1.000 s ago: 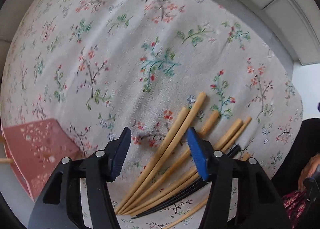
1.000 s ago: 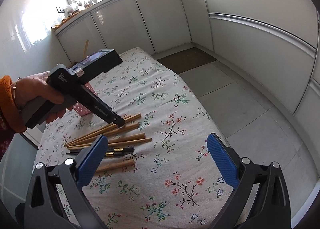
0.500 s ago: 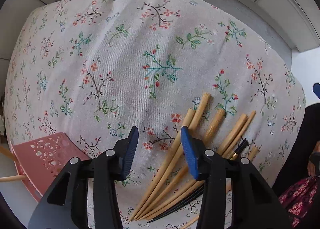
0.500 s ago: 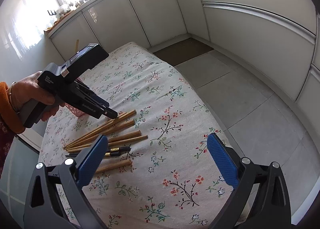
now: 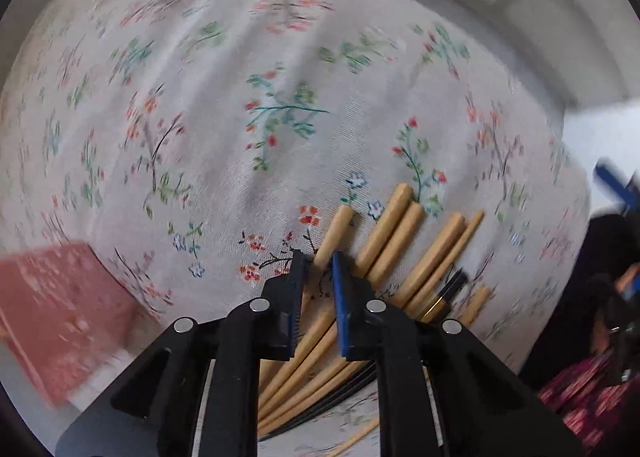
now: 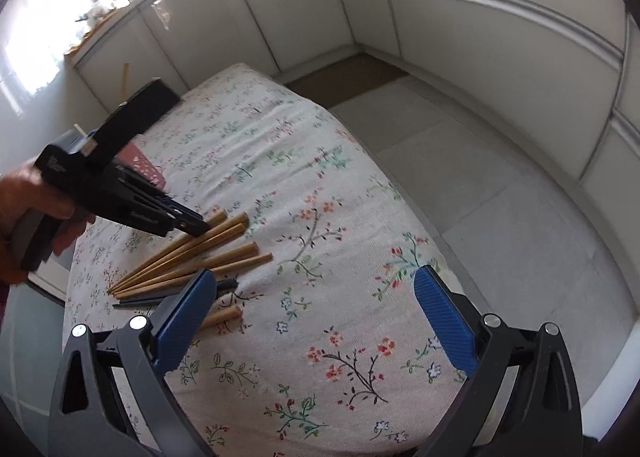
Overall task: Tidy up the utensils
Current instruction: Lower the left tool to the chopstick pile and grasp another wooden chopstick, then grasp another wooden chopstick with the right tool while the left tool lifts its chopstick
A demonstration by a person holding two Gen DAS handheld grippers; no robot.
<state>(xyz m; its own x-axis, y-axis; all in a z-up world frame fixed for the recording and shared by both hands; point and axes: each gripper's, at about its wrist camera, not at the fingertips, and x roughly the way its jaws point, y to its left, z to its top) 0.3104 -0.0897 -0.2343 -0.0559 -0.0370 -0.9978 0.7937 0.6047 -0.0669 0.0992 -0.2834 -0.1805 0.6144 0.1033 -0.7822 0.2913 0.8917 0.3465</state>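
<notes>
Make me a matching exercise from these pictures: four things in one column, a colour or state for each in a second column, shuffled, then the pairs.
Things:
1. left gripper
2. right gripper
3. utensil holder
4. tablecloth

States:
A. pink, perforated
B. floral print
C. fingers closing around a wooden chopstick
D. fingers wide apart, holding nothing

Pairs: 1-C, 2-D, 3-A, 4-B

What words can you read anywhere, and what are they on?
White print on the side of the left gripper: too blurred to read.
White mark on its grey handle block: too blurred to read.
The tablecloth, chopsticks and pink holder: no words.
</notes>
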